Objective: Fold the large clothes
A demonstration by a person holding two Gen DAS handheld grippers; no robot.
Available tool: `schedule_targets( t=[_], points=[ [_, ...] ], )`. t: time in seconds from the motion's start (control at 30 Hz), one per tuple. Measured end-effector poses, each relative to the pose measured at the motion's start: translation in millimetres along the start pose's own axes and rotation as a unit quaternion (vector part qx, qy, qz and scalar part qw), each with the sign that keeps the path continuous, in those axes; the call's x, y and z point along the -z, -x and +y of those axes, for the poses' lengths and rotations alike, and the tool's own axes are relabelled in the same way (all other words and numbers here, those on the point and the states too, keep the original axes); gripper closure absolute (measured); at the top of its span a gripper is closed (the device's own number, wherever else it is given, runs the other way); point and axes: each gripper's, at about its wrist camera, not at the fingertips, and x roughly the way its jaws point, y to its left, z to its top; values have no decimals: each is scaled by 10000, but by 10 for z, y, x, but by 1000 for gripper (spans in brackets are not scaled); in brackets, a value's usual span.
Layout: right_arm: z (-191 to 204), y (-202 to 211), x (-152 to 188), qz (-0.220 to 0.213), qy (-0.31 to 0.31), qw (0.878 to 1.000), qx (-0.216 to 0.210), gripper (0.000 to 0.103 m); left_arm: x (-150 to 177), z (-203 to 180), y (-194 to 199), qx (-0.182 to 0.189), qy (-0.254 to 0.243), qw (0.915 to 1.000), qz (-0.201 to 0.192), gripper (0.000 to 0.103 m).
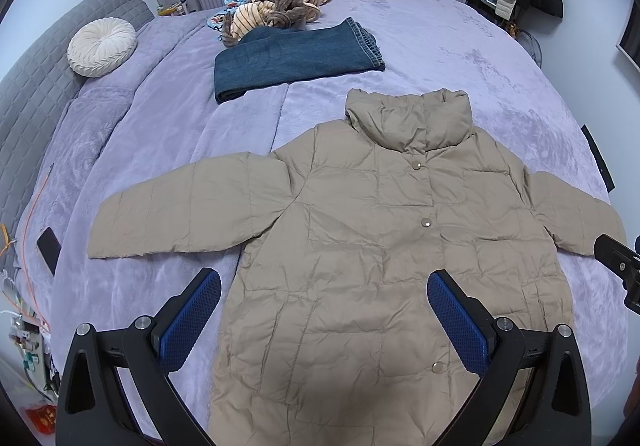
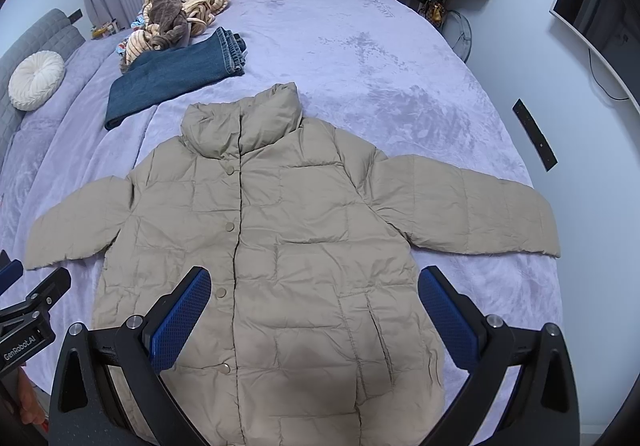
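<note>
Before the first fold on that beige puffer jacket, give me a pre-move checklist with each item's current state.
1. Jacket lies flat, front up, on the bed: ok.
2. Both sleeves spread out to the sides: ok.
3. Front snaps closed: ok as far as visible; the hem is hidden.
4. Left gripper open, holding nothing: ok.
5. Right gripper open, holding nothing: ok.
6. Folded jeans apart from the jacket: ok in the left wrist view; in the right wrist view they come close to the collar.
</note>
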Motion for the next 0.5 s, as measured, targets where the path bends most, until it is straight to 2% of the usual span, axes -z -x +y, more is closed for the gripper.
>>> schedule_targets(
  t=[0.5],
  points=[
    [5,2,-5,18,-3,10000,-13,0,9,66,6,2,50,10000,23,0]
  ],
)
